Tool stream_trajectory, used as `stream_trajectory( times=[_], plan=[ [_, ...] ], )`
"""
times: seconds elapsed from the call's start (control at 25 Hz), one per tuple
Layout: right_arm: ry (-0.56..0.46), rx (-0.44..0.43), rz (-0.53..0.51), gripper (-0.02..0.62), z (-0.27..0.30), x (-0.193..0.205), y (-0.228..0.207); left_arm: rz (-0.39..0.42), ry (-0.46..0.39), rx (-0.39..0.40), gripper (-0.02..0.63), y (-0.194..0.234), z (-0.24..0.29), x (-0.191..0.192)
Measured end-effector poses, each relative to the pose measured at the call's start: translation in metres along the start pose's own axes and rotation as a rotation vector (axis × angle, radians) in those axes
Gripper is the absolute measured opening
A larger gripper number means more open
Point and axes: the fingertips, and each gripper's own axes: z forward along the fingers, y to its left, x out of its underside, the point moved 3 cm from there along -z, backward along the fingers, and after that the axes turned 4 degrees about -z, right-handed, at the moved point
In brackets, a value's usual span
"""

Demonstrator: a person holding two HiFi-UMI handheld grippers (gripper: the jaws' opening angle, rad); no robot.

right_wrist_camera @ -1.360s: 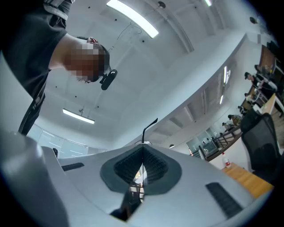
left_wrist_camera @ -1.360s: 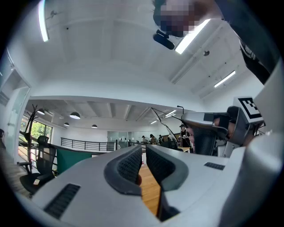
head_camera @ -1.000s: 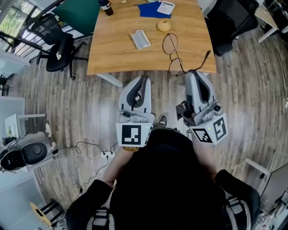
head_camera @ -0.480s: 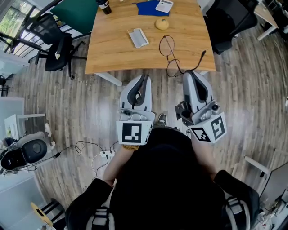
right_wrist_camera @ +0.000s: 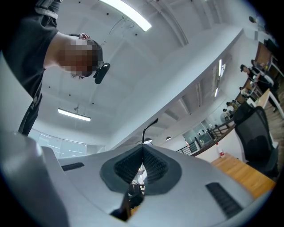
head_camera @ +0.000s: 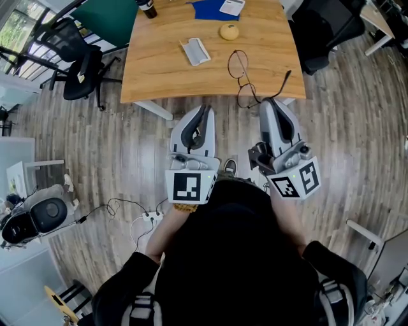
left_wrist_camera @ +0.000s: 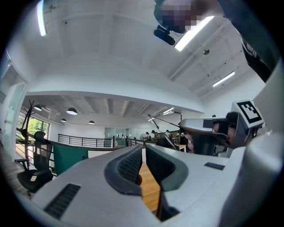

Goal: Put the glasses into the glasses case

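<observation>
The thin dark-framed glasses [head_camera: 241,75] are over the wooden table [head_camera: 159,76] near its front edge. My right gripper [head_camera: 275,103] is shut on one temple. The other temple sticks out to the right. In the right gripper view the pads [right_wrist_camera: 156,165] press together on a thin black temple arm [right_wrist_camera: 147,127] that rises above my right gripper [right_wrist_camera: 142,153]. The pale grey glasses case [head_camera: 195,51] lies farther back on the table, left of the glasses. My left gripper [head_camera: 203,111] hovers in front of the table edge. Its jaws stand a narrow slit apart around nothing, as my left gripper [left_wrist_camera: 143,153] shows.
An orange round object [head_camera: 229,30], a blue sheet with a white card [head_camera: 217,9] and a dark bottle [head_camera: 146,6] stand at the table's back. Black office chairs [head_camera: 80,63] flank the table on the wood floor. A cable and power strip [head_camera: 150,219] lie on the floor.
Hardly anything differs: the right gripper keeps its hold on the temple and the glasses have swayed only slightly. The left gripper stays where it was.
</observation>
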Motion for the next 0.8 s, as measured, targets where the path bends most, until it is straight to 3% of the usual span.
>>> stream_trajectory(
  times=[0.8],
  plan=[
    [0.079, -0.003, 0.033, 0.009, -0.004, 0.026, -0.004, -0.022, 0.038, 0.033, 0.041, -0.005, 0.004, 0.018]
  ],
)
